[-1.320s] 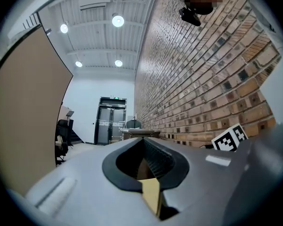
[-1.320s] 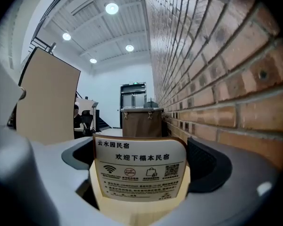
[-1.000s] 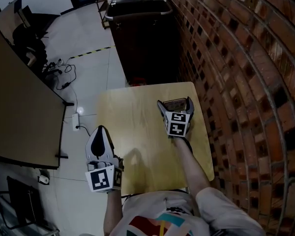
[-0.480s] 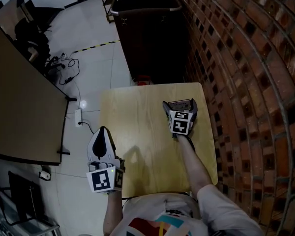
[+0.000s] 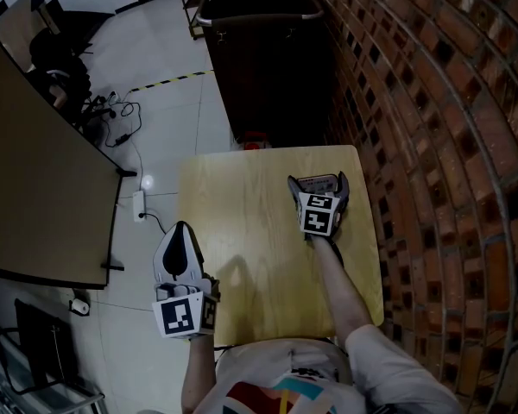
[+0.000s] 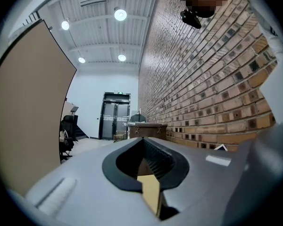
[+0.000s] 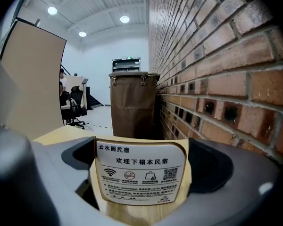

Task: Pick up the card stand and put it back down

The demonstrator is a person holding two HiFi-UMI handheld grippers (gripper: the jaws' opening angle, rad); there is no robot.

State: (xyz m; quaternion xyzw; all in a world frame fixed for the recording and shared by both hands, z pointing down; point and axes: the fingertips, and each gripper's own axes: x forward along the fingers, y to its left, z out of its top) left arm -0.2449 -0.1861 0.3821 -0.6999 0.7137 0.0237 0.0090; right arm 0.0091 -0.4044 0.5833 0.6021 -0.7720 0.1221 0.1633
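Card stand work belongs to the farther hand. Nearest the person's body, the left gripper [image 5: 176, 235] hangs by the near left edge of the wooden table [image 5: 242, 231]. Its jaws are pressed together with nothing between them (its own view shows only a thin sliver of wood past the closed pads), so it looks idle.

Farther out, toward the table's far right corner, the right gripper [image 5: 315, 182] has its jaws spread wide around the card stand [image 7: 140, 173]. The stand is upright, its printed face turned toward the gripper's camera. It fills the whole opening, with a pad hard up against each side edge, so I read this as a grip across its width and not a loose bracket. The wooden base sits low between the jaws, and I cannot tell whether it rests on the tabletop or is just clear of it.

My judgement is that the grasp is made and the stand is at or very near table height, so this is either the start of the lift or the end of the set-down. The next move calls for straight vertical travel with the stand kept level, the base landing flat before the jaws open.

The brick wall [image 5: 432, 145] runs just beside the table's right edge, leaving little room to swing that way. Beyond the table stands a tall brown bin [image 7: 132, 102].
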